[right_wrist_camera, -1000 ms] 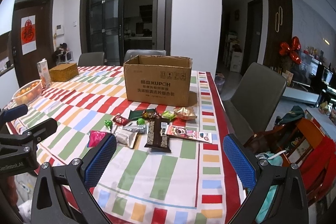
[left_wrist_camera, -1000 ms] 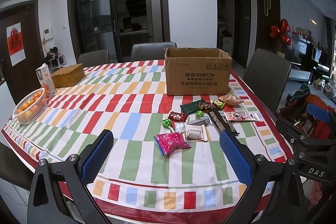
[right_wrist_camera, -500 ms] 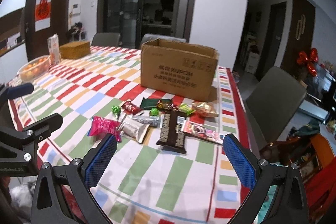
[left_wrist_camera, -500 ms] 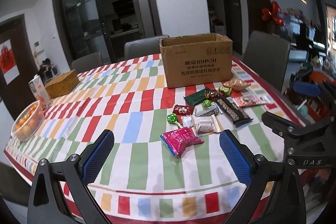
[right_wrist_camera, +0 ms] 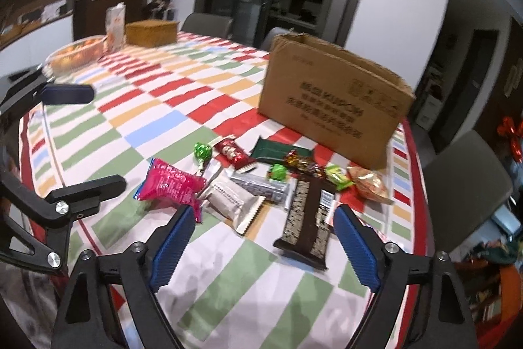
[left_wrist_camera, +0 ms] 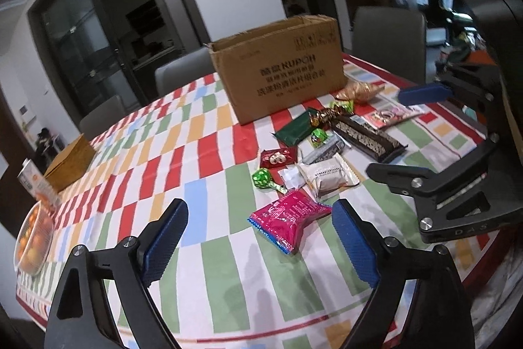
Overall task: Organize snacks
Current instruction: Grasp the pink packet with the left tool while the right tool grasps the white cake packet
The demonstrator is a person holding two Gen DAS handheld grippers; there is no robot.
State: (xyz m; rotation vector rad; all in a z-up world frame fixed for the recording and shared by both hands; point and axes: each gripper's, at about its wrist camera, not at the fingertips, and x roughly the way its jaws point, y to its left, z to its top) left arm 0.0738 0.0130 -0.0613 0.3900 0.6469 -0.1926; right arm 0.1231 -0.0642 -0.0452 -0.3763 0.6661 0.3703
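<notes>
Ahead of left claw point(left_wrist_camera: 258, 234): pink packet point(left_wrist_camera: 289, 221).

The fruit bowl point(left_wrist_camera: 31, 237) is cut off at the edge.

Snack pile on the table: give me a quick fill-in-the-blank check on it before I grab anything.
1. The box behind the snacks is made of ____.
2. The snack nearest the left gripper is a ____ packet.
3. The long dark bar lies before the ____ gripper.
4. Both grippers hold ____.

Answers: cardboard; pink; right; nothing
</notes>
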